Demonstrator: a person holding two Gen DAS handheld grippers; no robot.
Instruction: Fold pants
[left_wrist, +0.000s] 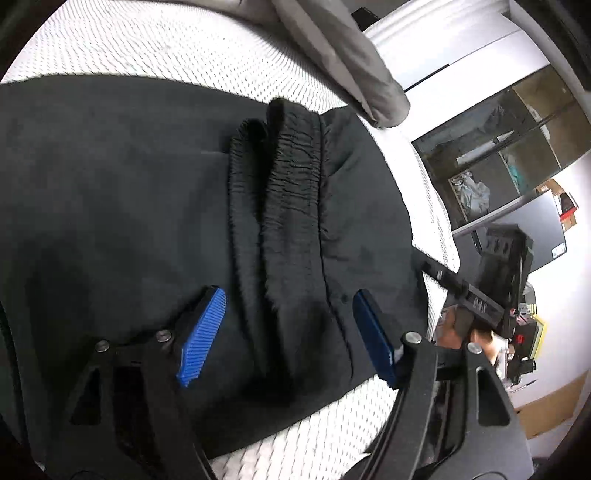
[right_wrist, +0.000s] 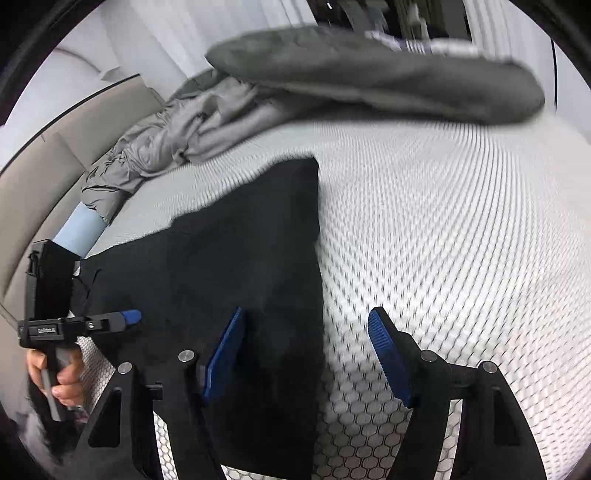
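Black pants lie folded on a white mesh mattress. Their gathered elastic waistband runs up the middle of the left wrist view. My left gripper hovers open over the waistband end, its blue pads apart and holding nothing. In the right wrist view the pants show a straight right edge. My right gripper is open astride that edge, one pad over the cloth and one over the mattress. A hand holds the left gripper at the pants' left side.
A grey pillow and crumpled grey bedding lie at the far side of the mattress. A pale blue roll sits by the bed's left edge. Beyond the bed stand a glass-fronted cabinet and a cardboard box.
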